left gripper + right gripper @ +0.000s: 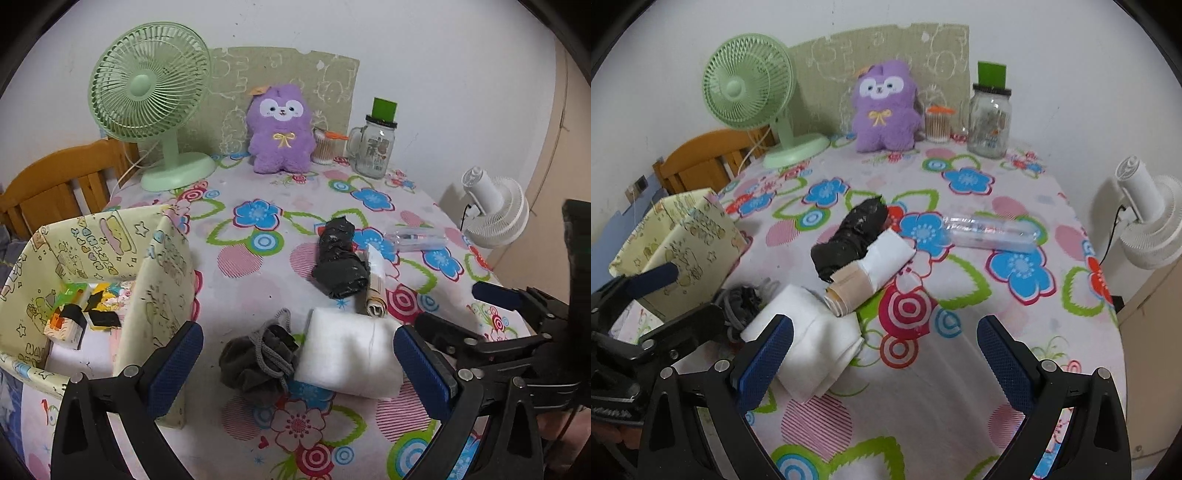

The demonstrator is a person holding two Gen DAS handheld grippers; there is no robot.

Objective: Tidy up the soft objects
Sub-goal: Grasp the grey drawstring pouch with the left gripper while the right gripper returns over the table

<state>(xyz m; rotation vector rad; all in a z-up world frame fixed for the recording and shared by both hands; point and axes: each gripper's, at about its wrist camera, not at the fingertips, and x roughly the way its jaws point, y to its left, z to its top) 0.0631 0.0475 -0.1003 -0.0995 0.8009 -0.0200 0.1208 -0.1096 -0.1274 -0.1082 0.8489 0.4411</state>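
A grey drawstring pouch [258,365] and a folded white cloth [347,354] lie side by side on the flowered tablecloth, both between the fingers of my open left gripper [297,332]. Behind them are a black rolled bundle [338,266] and a beige-and-white roll [375,291]. A patterned yellow box [159,280] stands at the left with small items inside. In the right wrist view my right gripper [884,321] is open over the tablecloth, its left finger beside the white cloth [809,339]. The pouch [746,302] is partly hidden there. A purple plush [280,129] sits at the back.
At the back stand a green fan [147,92], a glass jar [373,147], a cotton swab pot [938,123] and a cardboard sheet [288,74]. A clear plastic packet [990,230] lies mid-right. A white fan [1148,221] is off the table's right edge, a wooden chair [55,181] at left.
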